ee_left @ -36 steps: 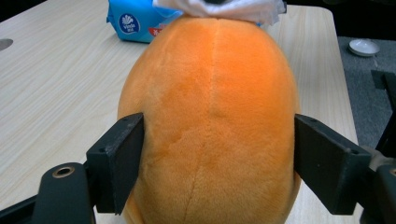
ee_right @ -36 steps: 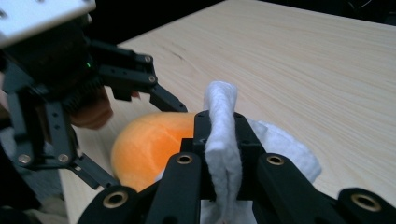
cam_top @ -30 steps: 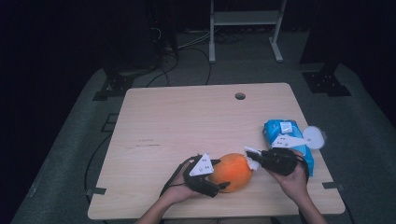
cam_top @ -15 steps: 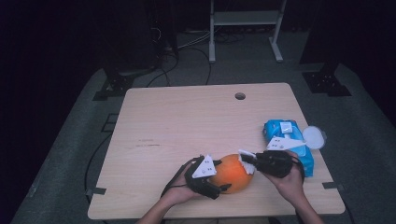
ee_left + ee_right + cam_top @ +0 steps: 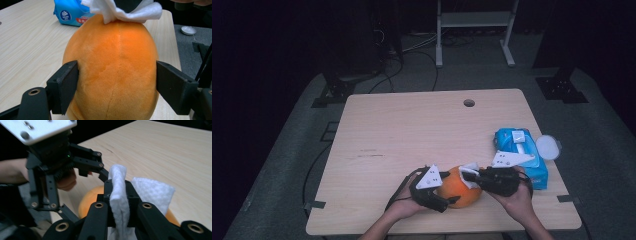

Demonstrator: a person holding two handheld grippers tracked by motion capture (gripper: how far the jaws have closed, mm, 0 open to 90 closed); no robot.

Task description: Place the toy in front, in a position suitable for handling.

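right gripper (image 5: pixel 466 176) has slid its wipe (image 5: pixel 471 172) across the orange plush (image 5: pixel 460 194).

The table (image 5: pixel 412 135) is a pale wood-grain top with rounded corners and a small round cable hole (image 5: pixel 469 103) near its far edge. It stands on a grey carpeted floor (image 5: pixel 612 130) — dim at the edges, brighter close to the table. Beyond the far edge the room falls into near darkness. A light metal frame (image 5: pixel 474 20) with two legs stands there, and black cables (image 5: pixel 412 47) trail across the carpet beside it. Dark stand bases (image 5: pixel 334 92) sit at the far left and far right — their uprights lost in shadow. Strips of tape (image 5: pixel 314 205) mark the carpet at the near corners.
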